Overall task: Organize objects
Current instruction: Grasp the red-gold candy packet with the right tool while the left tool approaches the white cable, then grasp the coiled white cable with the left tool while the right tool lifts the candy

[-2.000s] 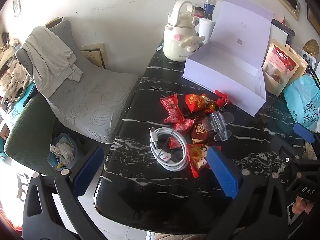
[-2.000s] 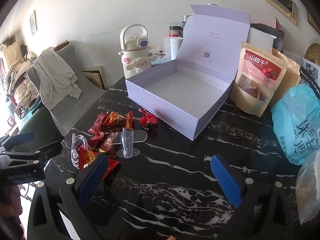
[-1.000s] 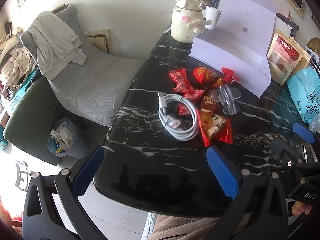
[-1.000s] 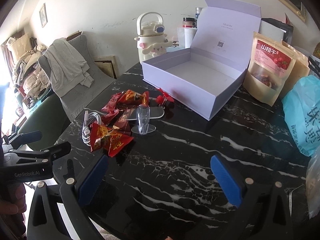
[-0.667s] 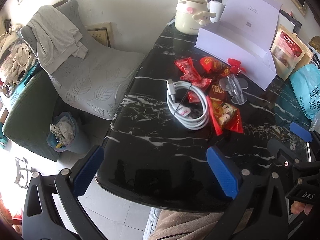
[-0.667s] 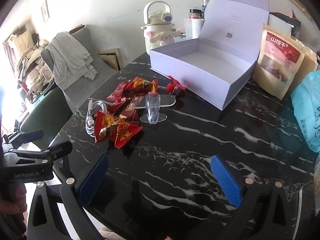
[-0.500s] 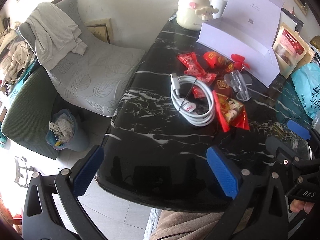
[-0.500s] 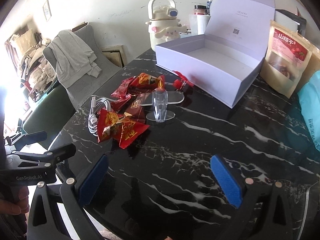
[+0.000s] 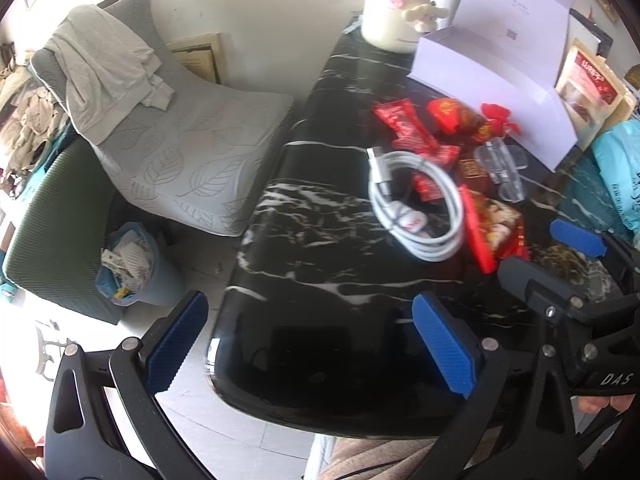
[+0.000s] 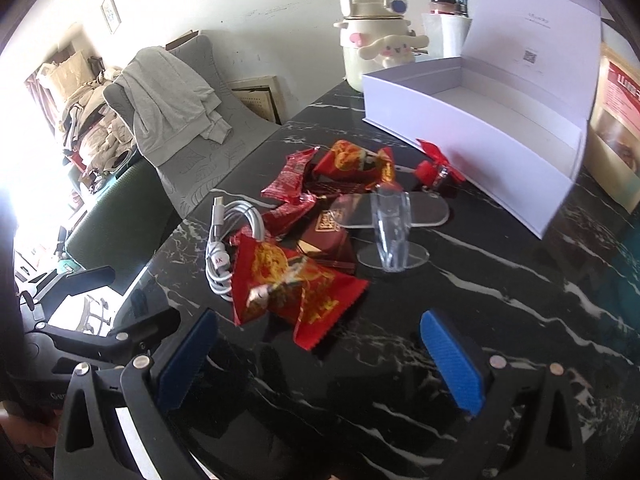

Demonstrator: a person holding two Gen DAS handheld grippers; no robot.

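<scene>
A pile of red snack packets [image 10: 296, 284] [image 9: 496, 228] lies on the black marble table [image 10: 460, 360] [image 9: 312, 248], beside a coiled white cable [image 9: 416, 208] [image 10: 224, 240] and a clear plastic stand [image 10: 394, 232] [image 9: 504, 168]. An open lilac box [image 10: 500, 120] [image 9: 492, 68] sits empty behind them. My right gripper [image 10: 320, 360] is open, close in front of the nearest packet. My left gripper [image 9: 308, 344] is open over the table's near left edge, short of the cable. Neither holds anything.
A cream kettle-shaped bottle [image 10: 372, 40] [image 9: 396, 16] stands behind the box. Snack bags [image 9: 592, 88] and a teal plastic bag [image 9: 620, 176] crowd the right side. A grey chair [image 9: 168, 132] with cloth and a bin [image 9: 128, 268] stand left of the table.
Both grippers have pulled back and swung left, so the pile now sits closer to the right gripper and further right in the left wrist view. Nothing on the table moved.
</scene>
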